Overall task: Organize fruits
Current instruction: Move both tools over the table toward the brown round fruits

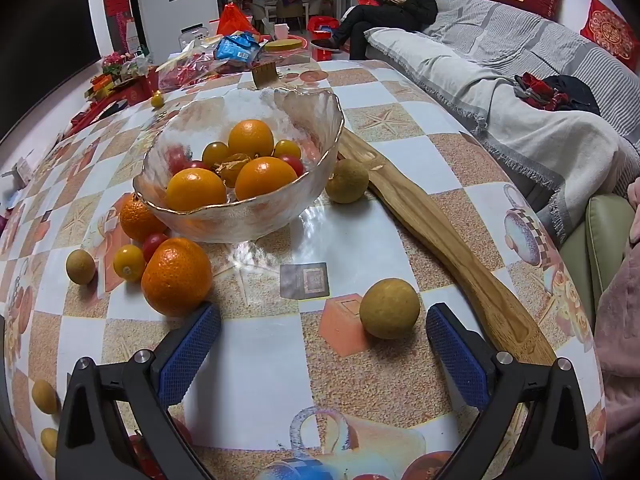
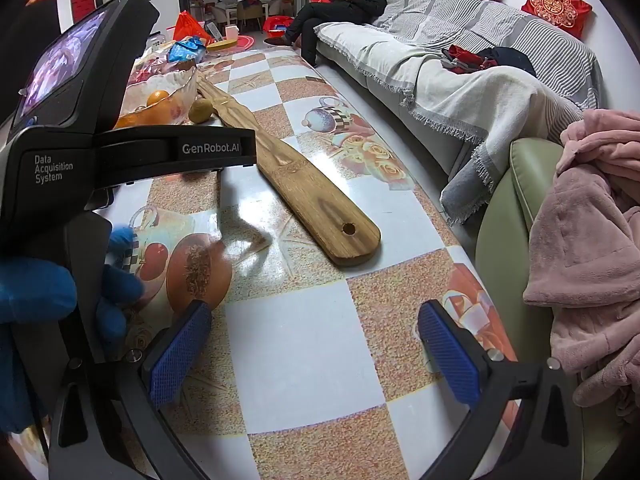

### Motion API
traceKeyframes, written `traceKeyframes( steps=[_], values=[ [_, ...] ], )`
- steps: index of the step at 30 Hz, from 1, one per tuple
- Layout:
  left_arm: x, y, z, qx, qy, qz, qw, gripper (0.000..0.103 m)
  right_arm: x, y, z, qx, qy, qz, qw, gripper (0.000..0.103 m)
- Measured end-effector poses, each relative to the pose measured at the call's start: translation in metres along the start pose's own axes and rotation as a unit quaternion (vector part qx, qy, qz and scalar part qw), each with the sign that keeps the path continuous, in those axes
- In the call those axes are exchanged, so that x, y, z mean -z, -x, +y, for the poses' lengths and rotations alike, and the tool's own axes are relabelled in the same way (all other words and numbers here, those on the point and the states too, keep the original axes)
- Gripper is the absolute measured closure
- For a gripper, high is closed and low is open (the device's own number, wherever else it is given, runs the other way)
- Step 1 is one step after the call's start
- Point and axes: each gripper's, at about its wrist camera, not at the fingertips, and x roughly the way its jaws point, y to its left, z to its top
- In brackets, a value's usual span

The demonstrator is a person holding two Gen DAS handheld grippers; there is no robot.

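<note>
A glass bowl [image 1: 256, 216] on the checked tablecloth holds oranges, yellow and red cherry tomatoes. Around it lie loose fruits: an orange [image 1: 176, 276], another orange [image 1: 138, 218], a yellow tomato [image 1: 128, 263], a red tomato [image 1: 154, 242] and brown longans [image 1: 389, 308], [image 1: 346, 181], [image 1: 80, 266]. My left gripper [image 1: 322, 320] is open and empty, the near longan just inside its right finger, the near orange by its left finger. My right gripper [image 2: 314, 326] is open and empty over bare tablecloth; the bowl [image 2: 168, 92] shows far left behind the left device [image 2: 100, 148].
A long wooden board [image 1: 432, 232] lies right of the bowl, also in the right wrist view [image 2: 304, 192]. Snack bags and red packages [image 1: 224, 56] crowd the table's far end. A sofa [image 1: 520, 92] with a seated person runs along the right. A pink blanket [image 2: 592, 240] hangs at the near right.
</note>
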Motion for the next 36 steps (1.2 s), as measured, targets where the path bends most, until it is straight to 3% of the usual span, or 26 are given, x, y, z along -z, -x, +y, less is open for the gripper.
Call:
traceKeyframes(
  steps=[4, 8, 10, 15, 19, 21, 23, 36],
  values=[
    [-0.006, 0.003, 0.003, 0.009, -0.029, 0.038, 0.9988, 0.000, -0.006, -0.003, -0.003, -0.011, 0.006, 0.030, 0.999, 0.000],
    [-0.019, 0.046, 0.036, 0.040, -0.015, 0.005, 0.9991, 0.000, -0.014, -0.008, -0.005, -0.014, 0.026, 0.080, 0.996, 0.000],
    [-0.014, 0.079, 0.054, 0.037, -0.018, -0.016, 0.9990, 0.000, -0.015, -0.003, -0.006, -0.012, 0.027, 0.095, 0.995, 0.000],
    [0.000, 0.124, 0.119, 0.009, -0.003, 0.004, 0.9999, 0.000, -0.012, 0.028, -0.002, -0.035, -0.008, 0.106, 0.994, 0.000],
    [0.029, 0.132, 0.162, -0.041, 0.001, 0.048, 0.9980, 0.000, -0.009, 0.045, 0.018, -0.055, -0.008, 0.119, 0.991, 0.000],
    [0.044, 0.126, 0.181, -0.057, -0.004, 0.101, 0.9933, 0.000, -0.013, 0.047, 0.034, -0.060, -0.002, 0.139, 0.989, 0.000],
    [0.057, 0.122, 0.191, -0.070, -0.006, 0.128, 0.9893, 0.000, -0.010, 0.052, 0.051, -0.062, 0.010, 0.150, 0.987, 0.000],
    [0.065, 0.124, 0.217, -0.060, 0.011, 0.157, 0.9857, 0.000, -0.009, 0.067, 0.100, -0.094, 0.024, 0.174, 0.980, 0.000]
  ],
)
